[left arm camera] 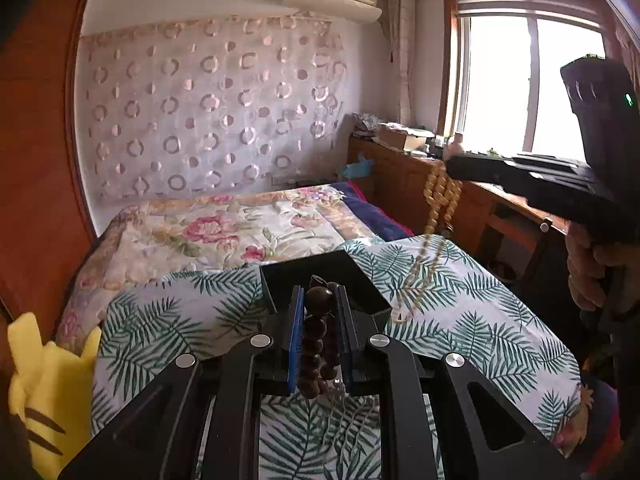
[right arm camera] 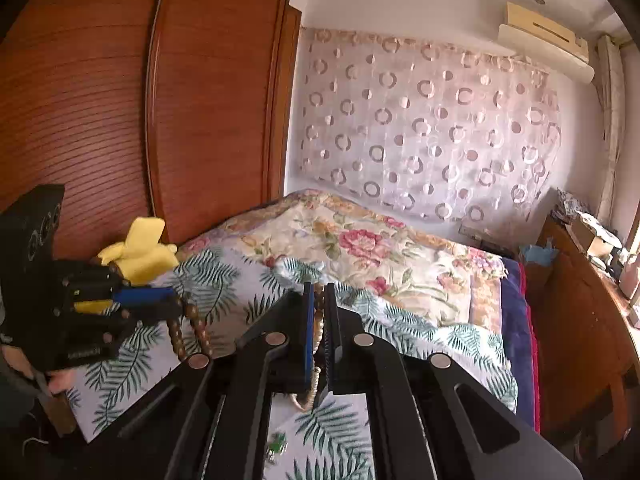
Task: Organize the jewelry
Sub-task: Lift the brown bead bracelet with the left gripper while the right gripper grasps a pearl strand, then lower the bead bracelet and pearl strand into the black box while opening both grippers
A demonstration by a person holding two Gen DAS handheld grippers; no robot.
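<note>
My left gripper (left arm camera: pixel 319 300) is shut on a dark brown bead bracelet (left arm camera: pixel 316 336) that hangs between its pads, just above an open black box (left arm camera: pixel 316 270) on the leaf-print cloth. My right gripper (right arm camera: pixel 319 300) is shut on a tan bead necklace (right arm camera: pixel 318 320) with a cord tail. In the left wrist view the right gripper (left arm camera: pixel 452 168) is up at the right, and the tan necklace (left arm camera: pixel 438 200) hangs from it down beside the box. In the right wrist view the left gripper (right arm camera: pixel 176 302) holds the dark beads (right arm camera: pixel 196 326) at the left.
The leaf-print cloth (left arm camera: pixel 480 312) covers a surface in front of a floral bed (left arm camera: pixel 224 228). A yellow plush toy (left arm camera: pixel 48 376) lies at the left edge. A wooden wardrobe (right arm camera: pixel 120 120) stands left; a cluttered wooden desk (left arm camera: pixel 400 152) runs under the window at right.
</note>
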